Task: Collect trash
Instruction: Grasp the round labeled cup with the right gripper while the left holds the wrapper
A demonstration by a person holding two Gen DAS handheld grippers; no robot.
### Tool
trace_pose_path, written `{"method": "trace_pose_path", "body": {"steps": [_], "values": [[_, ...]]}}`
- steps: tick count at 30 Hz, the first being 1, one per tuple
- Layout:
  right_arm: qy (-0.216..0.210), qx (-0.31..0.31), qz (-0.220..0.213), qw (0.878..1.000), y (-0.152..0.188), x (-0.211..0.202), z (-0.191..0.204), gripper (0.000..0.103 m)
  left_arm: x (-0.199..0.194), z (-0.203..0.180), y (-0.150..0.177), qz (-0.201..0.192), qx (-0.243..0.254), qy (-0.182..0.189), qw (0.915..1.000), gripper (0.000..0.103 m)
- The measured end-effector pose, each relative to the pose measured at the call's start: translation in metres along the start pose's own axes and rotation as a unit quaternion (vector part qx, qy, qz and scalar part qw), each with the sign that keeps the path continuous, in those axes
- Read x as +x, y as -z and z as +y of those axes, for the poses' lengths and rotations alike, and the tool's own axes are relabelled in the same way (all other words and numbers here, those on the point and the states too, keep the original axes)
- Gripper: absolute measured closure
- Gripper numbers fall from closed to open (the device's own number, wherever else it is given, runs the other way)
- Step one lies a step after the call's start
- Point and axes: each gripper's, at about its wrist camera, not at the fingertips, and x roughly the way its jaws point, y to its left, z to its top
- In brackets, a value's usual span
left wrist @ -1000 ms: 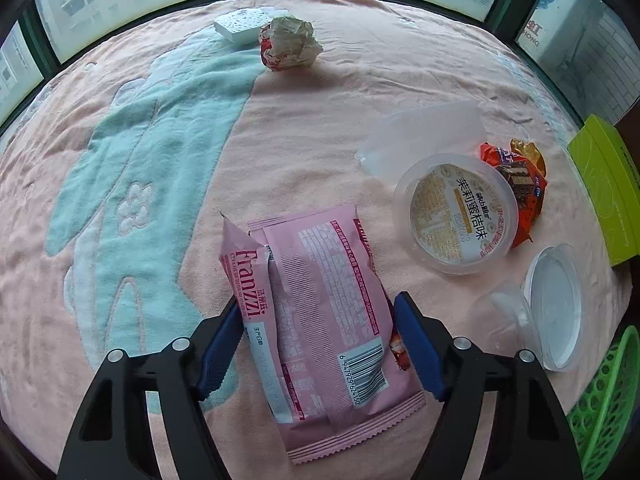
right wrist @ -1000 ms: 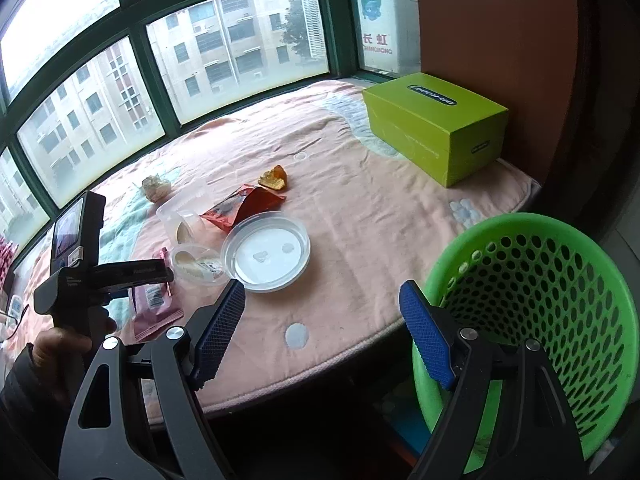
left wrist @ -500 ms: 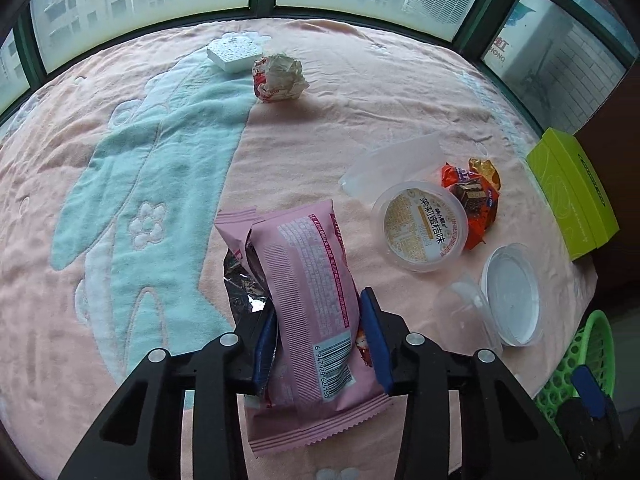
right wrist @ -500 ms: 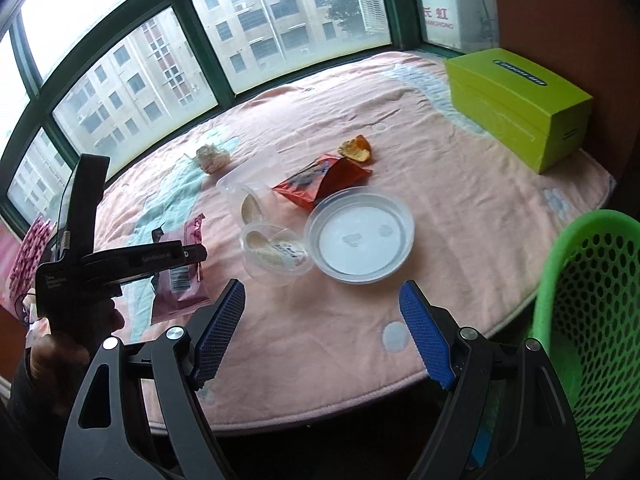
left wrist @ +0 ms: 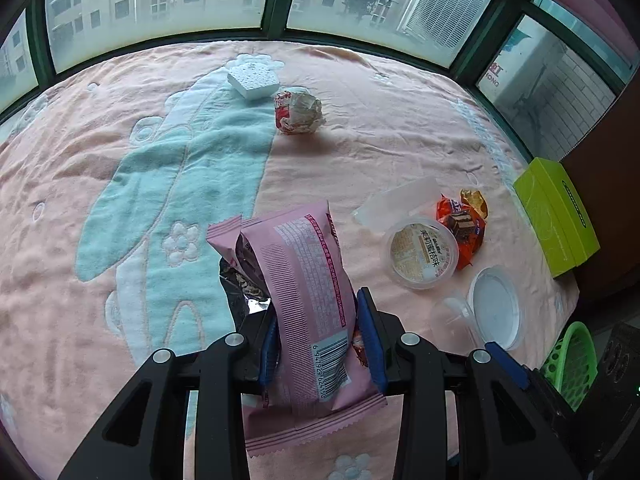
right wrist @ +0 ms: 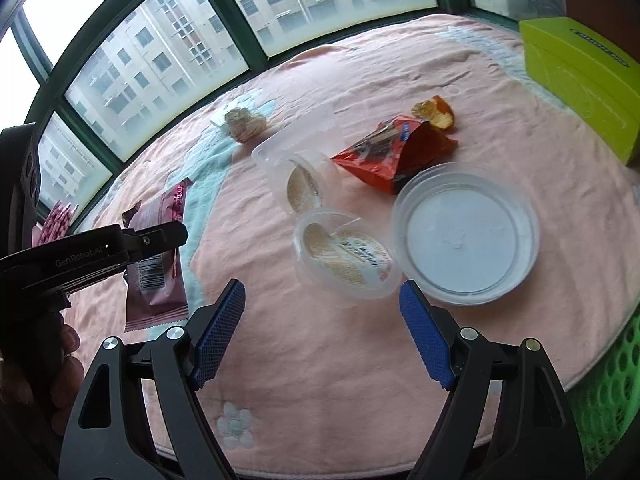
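Note:
My left gripper [left wrist: 318, 340] is shut on a pink snack wrapper [left wrist: 304, 280] and holds it lifted off the pink tablecloth; the wrapper [right wrist: 154, 268] also shows in the right wrist view, hanging from the left gripper [right wrist: 160, 240]. My right gripper [right wrist: 322, 336] is open and empty, just short of a clear pudding cup [right wrist: 344, 256] lying on the cloth. A green basket [right wrist: 608, 392] sits below the table's right edge.
On the cloth lie a red wrapper [right wrist: 394, 156], an orange wrapper [right wrist: 434, 112], a round clear lid [right wrist: 466, 234], a second clear cup [right wrist: 298, 178], a crumpled wrapper [left wrist: 298, 112] and a white sponge [left wrist: 252, 80]. A lime box [left wrist: 556, 216] stands at the right.
My left gripper closed on the pink wrapper and lifted it off the cloth. My right gripper swung from the green basket toward the pudding cup.

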Motion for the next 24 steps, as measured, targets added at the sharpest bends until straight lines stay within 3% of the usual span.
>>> {"method": "trace_pose_path", "body": {"steps": [5,9,13,21,24], "values": [[-0.02,-0.026,0.002,0.999,0.006,0.003,0.016,0.024,-0.002,0.011,-0.002,-0.003,-0.009,-0.003,0.9999,0.068],[-0.006,-0.033,-0.008,0.999,0.002,0.001,0.014,0.024,-0.002,0.017,-0.003,-0.004,-0.014,-0.003,0.9999,0.068],[0.014,-0.051,0.001,0.999,-0.003,0.011,0.015,0.018,-0.003,0.021,-0.002,-0.003,-0.017,-0.001,0.9998,0.068],[0.06,-0.084,0.016,0.995,-0.011,0.04,0.019,0.018,-0.005,0.025,-0.004,-0.004,-0.02,0.002,0.9998,0.068],[0.059,-0.077,0.021,0.995,-0.014,0.047,0.015,0.018,-0.007,0.025,-0.005,-0.006,-0.019,0.003,0.9998,0.068]]}}
